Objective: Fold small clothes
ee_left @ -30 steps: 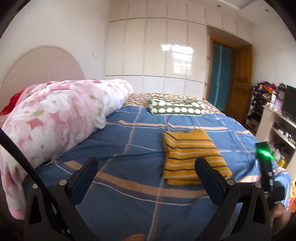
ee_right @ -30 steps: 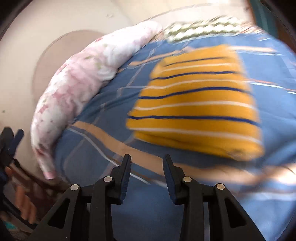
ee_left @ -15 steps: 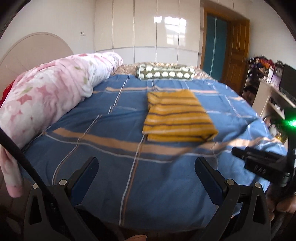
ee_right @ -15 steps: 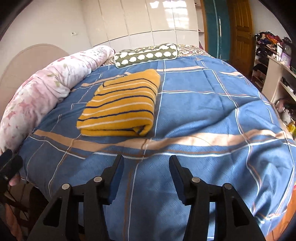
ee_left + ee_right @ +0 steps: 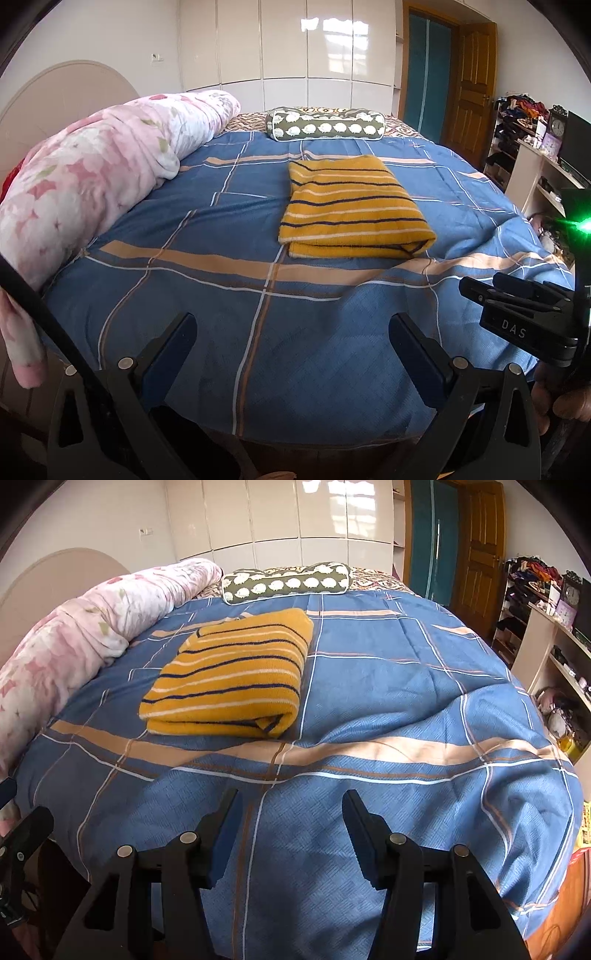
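Observation:
A yellow knitted garment with dark and white stripes (image 5: 351, 206) (image 5: 232, 679) lies folded into a neat rectangle on the blue checked bed cover (image 5: 258, 314) (image 5: 388, 701). My left gripper (image 5: 291, 328) hangs wide open over the bed's near edge, well short of the garment, nothing between its fingers. My right gripper (image 5: 291, 808) is also back at the near edge, its jaws opening and empty. In the left wrist view the right gripper's body (image 5: 524, 317) shows at the right edge, held by a hand (image 5: 565, 398).
A rolled pink floral quilt (image 5: 85, 184) (image 5: 74, 646) lies along the bed's left side. A green bolster pillow with white spots (image 5: 325, 123) (image 5: 284, 581) rests at the far end. Shelves with clutter (image 5: 554, 635) stand on the right.
Both grippers have drawn back from the folded garment toward the bed's near edge and tilted down. The right gripper's jaws have widened. The garment lies still.

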Demonstrator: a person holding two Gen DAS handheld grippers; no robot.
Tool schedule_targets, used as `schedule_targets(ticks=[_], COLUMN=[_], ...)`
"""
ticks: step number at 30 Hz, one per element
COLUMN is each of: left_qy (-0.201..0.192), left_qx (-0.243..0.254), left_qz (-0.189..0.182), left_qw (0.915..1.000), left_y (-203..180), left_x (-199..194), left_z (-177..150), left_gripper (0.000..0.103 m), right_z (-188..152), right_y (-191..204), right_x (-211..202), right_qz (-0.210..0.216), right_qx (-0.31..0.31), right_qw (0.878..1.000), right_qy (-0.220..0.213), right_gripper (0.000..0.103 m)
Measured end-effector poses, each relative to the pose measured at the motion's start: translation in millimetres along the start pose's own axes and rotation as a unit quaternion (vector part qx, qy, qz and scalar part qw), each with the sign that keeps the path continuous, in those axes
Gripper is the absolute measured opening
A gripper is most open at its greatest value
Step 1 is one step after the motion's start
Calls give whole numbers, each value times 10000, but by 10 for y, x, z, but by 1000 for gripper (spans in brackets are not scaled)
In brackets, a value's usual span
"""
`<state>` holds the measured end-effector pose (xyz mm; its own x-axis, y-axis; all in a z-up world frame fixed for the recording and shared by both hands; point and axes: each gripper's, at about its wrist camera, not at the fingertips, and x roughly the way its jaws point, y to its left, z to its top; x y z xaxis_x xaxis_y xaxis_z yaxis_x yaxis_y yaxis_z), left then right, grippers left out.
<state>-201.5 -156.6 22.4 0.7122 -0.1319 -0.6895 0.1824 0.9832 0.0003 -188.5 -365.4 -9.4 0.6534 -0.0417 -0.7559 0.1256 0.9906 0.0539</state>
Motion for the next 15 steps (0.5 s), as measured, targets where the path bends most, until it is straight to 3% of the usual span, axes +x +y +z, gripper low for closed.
schedule_targets(ticks=[15], left_qy=[86], left_qx=[-79], left_qz=[77], left_qw=[9999], left_y=[29], left_x=[53], left_z=[-6], left_gripper=[103], right_z=[-15], right_y=[24], right_x=[46], right_qz=[-55], right_qx=[-64], right_qw=[9999], right_qy=[69], right_gripper=[62])
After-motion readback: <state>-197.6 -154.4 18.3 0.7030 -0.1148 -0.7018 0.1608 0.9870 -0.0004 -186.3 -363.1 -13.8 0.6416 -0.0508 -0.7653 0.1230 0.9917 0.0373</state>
